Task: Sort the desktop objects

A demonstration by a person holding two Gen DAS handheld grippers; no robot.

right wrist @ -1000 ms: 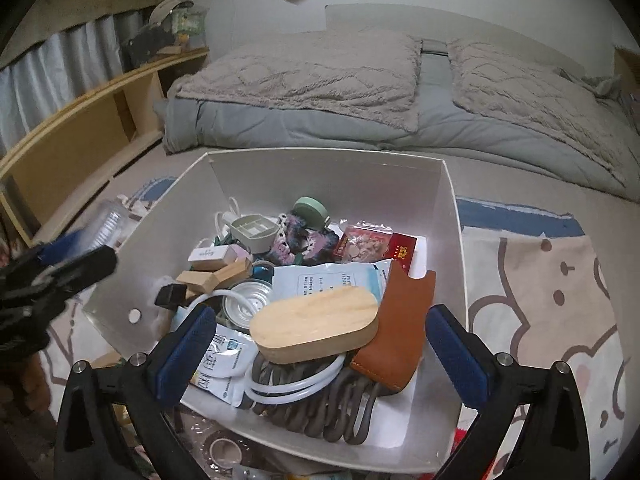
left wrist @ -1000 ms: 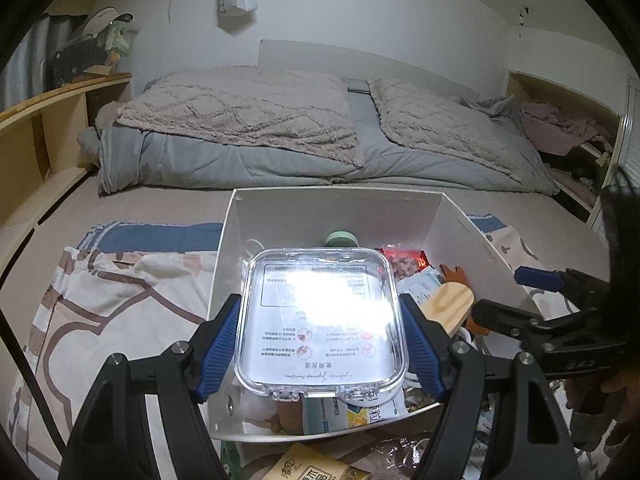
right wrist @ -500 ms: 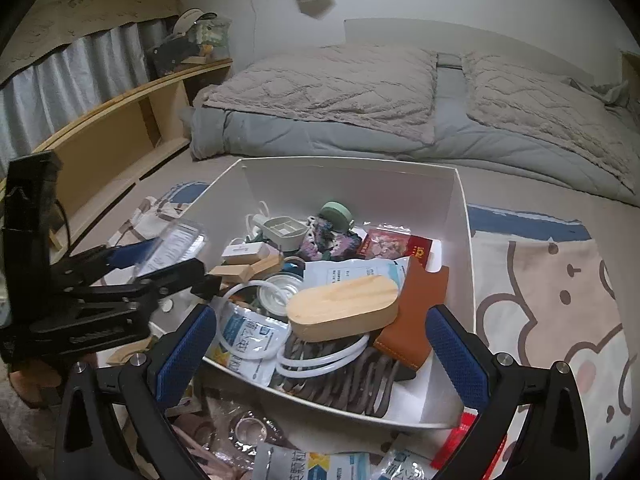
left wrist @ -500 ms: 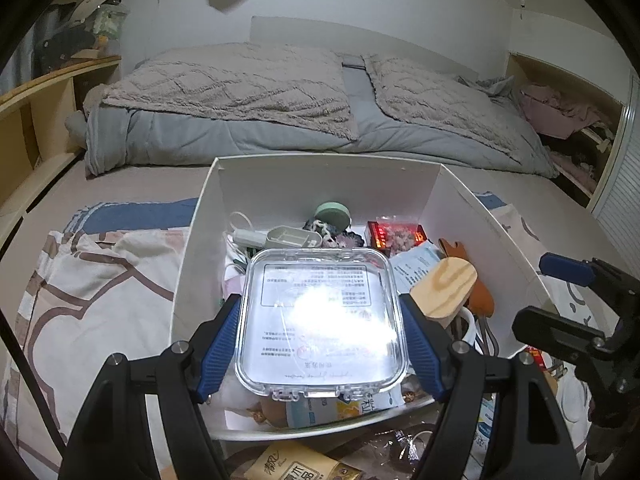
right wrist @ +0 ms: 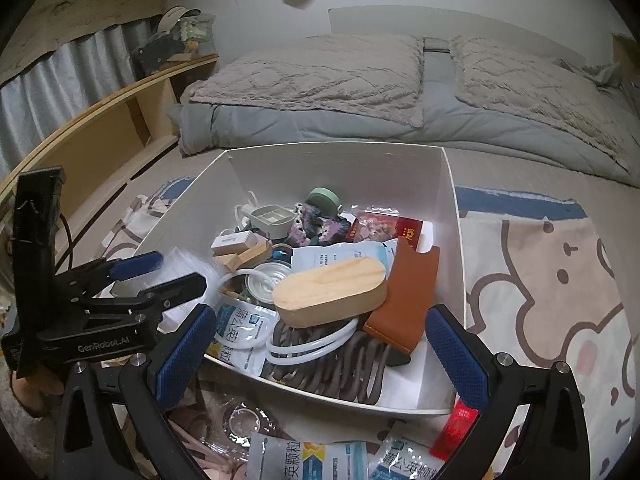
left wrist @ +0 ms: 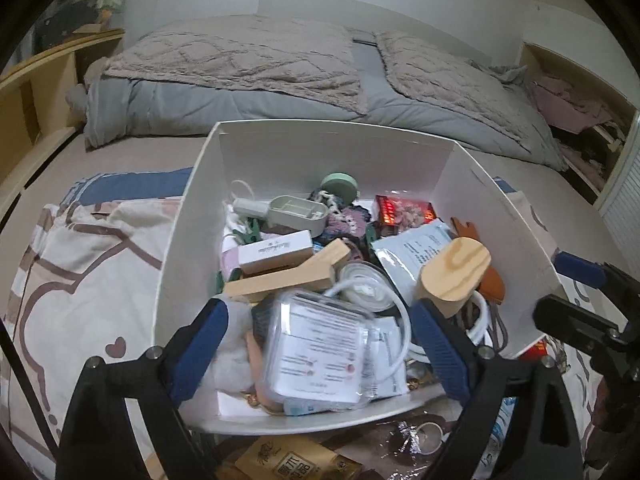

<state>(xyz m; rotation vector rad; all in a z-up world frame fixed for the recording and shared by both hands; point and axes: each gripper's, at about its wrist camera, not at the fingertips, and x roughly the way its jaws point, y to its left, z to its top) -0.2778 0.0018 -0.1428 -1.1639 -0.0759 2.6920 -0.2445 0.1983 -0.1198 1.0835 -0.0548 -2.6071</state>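
A white storage box (left wrist: 188, 236) holds several small items. A clear plastic lidded container (left wrist: 316, 352) lies blurred at the box's near edge, between and below the fingers of my open left gripper (left wrist: 320, 344); no finger touches it. It shows as a pale blur (right wrist: 184, 268) in the right wrist view, beside the left gripper (right wrist: 160, 276). My right gripper (right wrist: 320, 352) is open and empty over the box's (right wrist: 454, 216) near rim. A wooden oval block (right wrist: 332, 292) and a brown leather pouch (right wrist: 412, 292) lie in the box.
Medicine sachets (right wrist: 304, 460) and plastic-wrapped items lie on the patterned cloth (right wrist: 540, 280) in front of the box. A bed (left wrist: 280, 72) stands behind it and a wooden shelf (right wrist: 100, 128) on the left. The right gripper shows at the right (left wrist: 580, 300).
My left gripper opened and let go of the clear container, which dropped into the box's near edge. Both grippers drew back and rose a little.
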